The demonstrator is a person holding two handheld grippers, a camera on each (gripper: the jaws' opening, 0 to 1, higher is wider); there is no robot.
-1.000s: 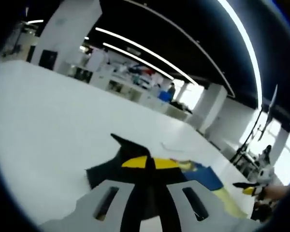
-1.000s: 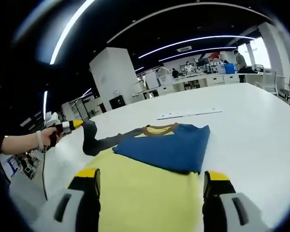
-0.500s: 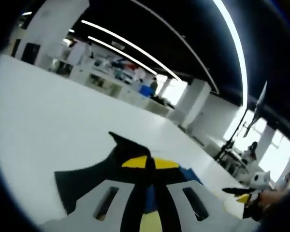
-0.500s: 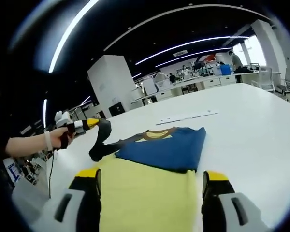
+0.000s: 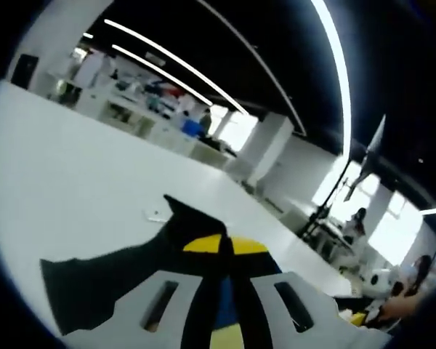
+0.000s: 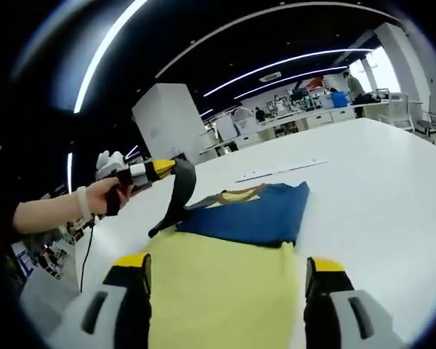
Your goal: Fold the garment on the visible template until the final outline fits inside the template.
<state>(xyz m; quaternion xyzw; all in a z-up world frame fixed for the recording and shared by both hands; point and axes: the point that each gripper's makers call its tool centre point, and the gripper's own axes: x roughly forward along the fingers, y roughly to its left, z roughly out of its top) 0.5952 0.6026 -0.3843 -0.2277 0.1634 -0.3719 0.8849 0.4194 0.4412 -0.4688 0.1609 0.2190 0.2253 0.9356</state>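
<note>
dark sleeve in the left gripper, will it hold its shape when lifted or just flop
Likely floppy: the dark sleeve hangs limp from the left gripper. Probably light, since the pinch alone carries it. The rest of the garment lies flat on the table.

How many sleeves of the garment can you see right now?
1: a dark sleeve lifted off the table by the left gripper, left of the folded blue body. A second may be folded under.
</note>
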